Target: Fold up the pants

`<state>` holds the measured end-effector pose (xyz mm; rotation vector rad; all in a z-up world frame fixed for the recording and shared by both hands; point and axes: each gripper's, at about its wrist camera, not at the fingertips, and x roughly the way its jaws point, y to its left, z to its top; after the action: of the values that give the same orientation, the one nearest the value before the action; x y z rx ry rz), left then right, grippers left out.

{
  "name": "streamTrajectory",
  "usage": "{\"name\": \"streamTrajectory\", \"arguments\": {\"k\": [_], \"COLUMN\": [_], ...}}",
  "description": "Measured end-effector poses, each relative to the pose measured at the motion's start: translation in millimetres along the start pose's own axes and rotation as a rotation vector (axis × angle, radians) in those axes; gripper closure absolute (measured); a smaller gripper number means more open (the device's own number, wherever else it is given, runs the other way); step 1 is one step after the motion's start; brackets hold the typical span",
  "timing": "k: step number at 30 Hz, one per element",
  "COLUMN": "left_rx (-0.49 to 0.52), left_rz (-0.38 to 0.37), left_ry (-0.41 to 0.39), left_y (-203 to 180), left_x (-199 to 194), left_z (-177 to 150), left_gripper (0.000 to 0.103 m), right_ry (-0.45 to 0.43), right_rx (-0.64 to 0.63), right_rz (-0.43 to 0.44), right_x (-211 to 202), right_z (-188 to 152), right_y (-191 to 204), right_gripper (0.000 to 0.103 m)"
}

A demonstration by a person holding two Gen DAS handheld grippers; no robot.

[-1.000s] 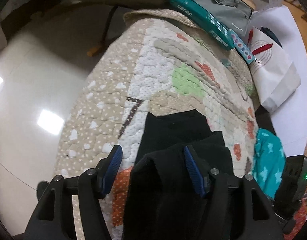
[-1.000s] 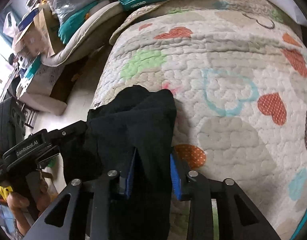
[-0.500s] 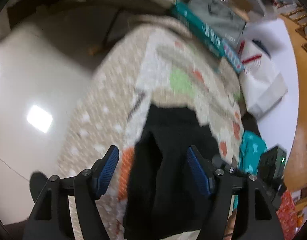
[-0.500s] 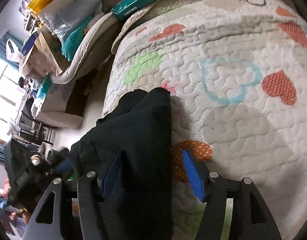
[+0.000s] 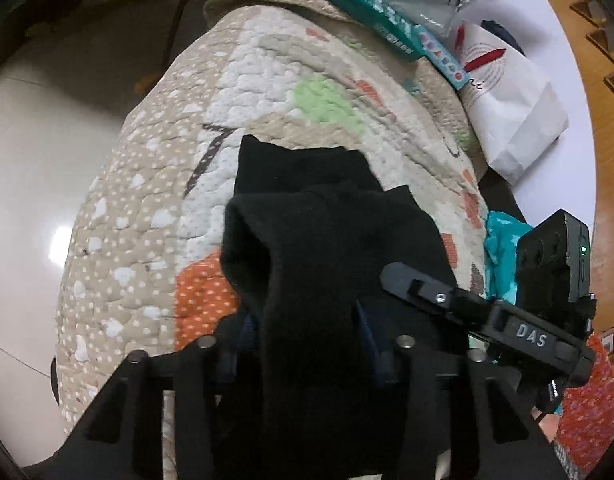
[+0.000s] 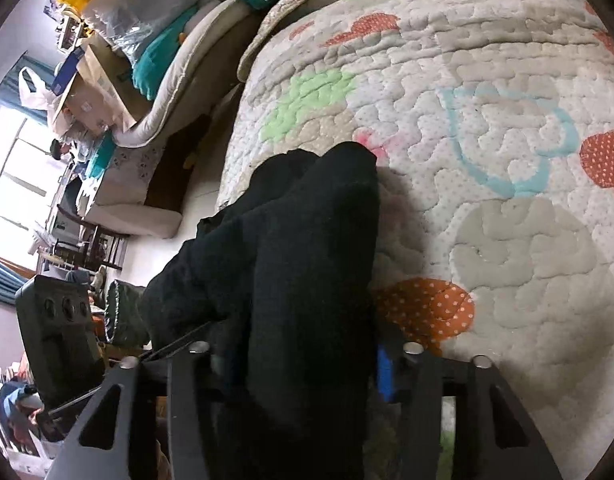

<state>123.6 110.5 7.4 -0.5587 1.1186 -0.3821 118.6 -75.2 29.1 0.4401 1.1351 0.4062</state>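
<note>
Both fingers (image 5: 365, 330) (image 6: 384, 372) pinching black pants (image 5: 327, 232), quilt (image 6: 487, 220) below

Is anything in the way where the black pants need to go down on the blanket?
Nothing visible. Both the left gripper and right gripper are shut on the black pants, and the quilt ahead looks bare.

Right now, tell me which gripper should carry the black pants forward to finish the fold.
Probably the right gripper. Both are shut on the black pants, but open quilt lies ahead of the right; the left gripper sits near the quilt's edge above the floor.
</note>
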Motion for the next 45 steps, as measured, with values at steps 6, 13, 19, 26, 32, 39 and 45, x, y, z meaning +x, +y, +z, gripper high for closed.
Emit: {"name": "streamTrajectory", "arguments": {"k": [6, 13, 19, 26, 32, 39, 45], "left_rx": [0.043, 0.063, 0.052, -0.013, -0.102, -0.095, -0.050], "left_rz": [0.002, -0.013, -0.020, -0.047, -0.122, -0.107, -0.033], "left_ry": [-0.039, -0.058, -0.045, 0.015, 0.050, 0.009, -0.023], "left_y": [-25, -55, -60, -39, -18, -22, -27], "left_x": [-9, 8, 26, 51, 58, 50, 65], "left_z": [13, 51, 69, 82, 95, 102, 108], "left_gripper": [0.063, 0.063, 0.063, 0.061, 0.057, 0.055, 0.042], "right_ry": [-0.071, -0.124, -0.118, -0.082, -0.106, -0.128, -0.149], "right_rx": [-0.056, -0.073, -0.056, -0.044, -0.027, -0.037, -0.008], "right_rz": [-0.015, -0.060, -0.058, -0.079, -0.129, -0.195, -0.231], "right_x": [-28, -46, -41, -15, -12, -19, -21], "right_z": [14, 53, 73, 82, 79, 77, 72], "right_y": [12, 2, -15, -33, -52, -59, -70], "right_gripper": [0.058, 0.058, 0.058, 0.055, 0.042, 0.029, 0.019]}}
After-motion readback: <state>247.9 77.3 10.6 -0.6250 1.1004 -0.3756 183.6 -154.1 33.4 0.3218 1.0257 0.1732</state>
